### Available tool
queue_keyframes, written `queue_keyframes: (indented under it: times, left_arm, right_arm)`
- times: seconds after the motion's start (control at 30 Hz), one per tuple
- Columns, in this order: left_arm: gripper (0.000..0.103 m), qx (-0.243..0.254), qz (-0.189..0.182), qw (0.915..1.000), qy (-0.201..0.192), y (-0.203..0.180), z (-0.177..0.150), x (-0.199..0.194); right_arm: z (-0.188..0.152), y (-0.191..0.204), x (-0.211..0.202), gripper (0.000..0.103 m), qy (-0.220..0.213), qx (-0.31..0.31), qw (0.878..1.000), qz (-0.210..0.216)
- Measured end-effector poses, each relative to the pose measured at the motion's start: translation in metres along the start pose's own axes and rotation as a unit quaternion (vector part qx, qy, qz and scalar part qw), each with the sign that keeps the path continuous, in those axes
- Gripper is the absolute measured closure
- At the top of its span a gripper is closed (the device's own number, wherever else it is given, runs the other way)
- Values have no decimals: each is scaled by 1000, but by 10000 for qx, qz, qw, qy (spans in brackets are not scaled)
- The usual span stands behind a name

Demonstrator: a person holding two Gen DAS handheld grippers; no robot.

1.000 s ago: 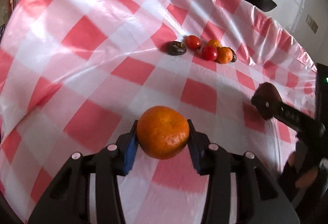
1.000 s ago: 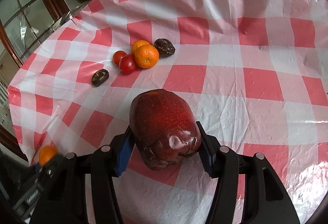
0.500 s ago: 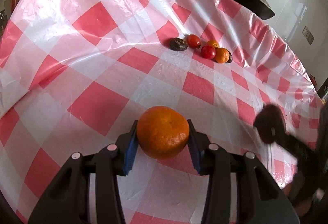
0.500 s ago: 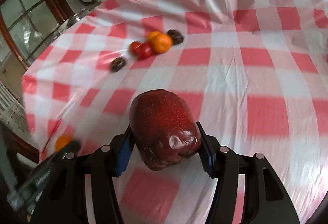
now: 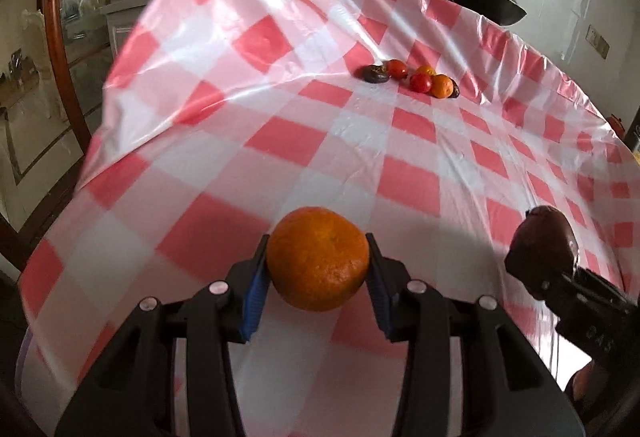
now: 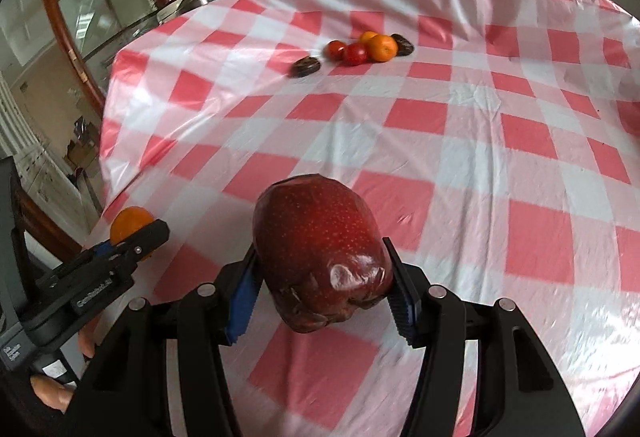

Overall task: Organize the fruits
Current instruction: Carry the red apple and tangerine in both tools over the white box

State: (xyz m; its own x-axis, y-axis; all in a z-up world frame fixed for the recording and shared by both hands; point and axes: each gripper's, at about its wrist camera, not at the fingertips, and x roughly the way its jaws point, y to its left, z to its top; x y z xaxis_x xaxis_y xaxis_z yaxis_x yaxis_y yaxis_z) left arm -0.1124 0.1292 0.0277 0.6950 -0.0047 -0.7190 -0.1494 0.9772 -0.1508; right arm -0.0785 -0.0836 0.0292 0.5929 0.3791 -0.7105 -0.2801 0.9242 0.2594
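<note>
Orange fruit first: my left gripper [image 5: 318, 269] is clamped on a mandarin [image 5: 318, 259], both blue pads seated on its sides, held above the near left part of the checked tablecloth [image 5: 280, 141]. Grip looks centred; no need to squeeze harder, since the skin is soft.

Far across the cloth sits the cluster I judge to be the drop zone, left to right: a dark wrinkled fruit [image 6: 305, 67], 2 tomatoes [image 6: 335, 49] [image 6: 355, 53], 2 small oranges [image 6: 383, 47] [image 6: 368, 36], and another dark fruit [image 6: 402, 45] touching the right end.

My right gripper [image 6: 320, 289] is closed on a large dark red apple [image 6: 320, 249]. It overhangs the fingertips and the pads [image 6: 402, 311] bite low on it, so I think it could pivot.

Plan: carry both forward level and slow, keep the 2 grippers apart, lower each fruit until it touches the cloth beside its like, then open. Releasing high risks a roll into the cluster.
</note>
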Motion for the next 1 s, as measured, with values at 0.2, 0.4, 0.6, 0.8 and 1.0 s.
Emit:
queue_keyframes:
  times: [0.2, 0.4, 0.6, 0.8, 1.0]
  left_arm:
    - [58, 187, -5, 9998, -99, 15, -17, -23]
    - [58, 307, 38, 9993, -209, 29, -34, -42]
    - [58, 268, 215, 9990, -270, 59, -49, -58]
    - [58, 74, 425, 9982, -423, 96, -64, -81]
    - [58, -340, 854, 9948, -435, 149, -97, -107]
  right_arm:
    - [-13, 20, -7, 47, 46, -205, 9998, 53]
    - [-28, 44, -11, 47, 124, -541, 9983, 179]
    - [-41, 81, -14, 47, 176, -1033, 9935, 455]
    - [-53, 119, -15, 47, 216, -1457, 9860, 778]
    - [-78, 171, -22, 47, 308, -2240, 9657, 1277]
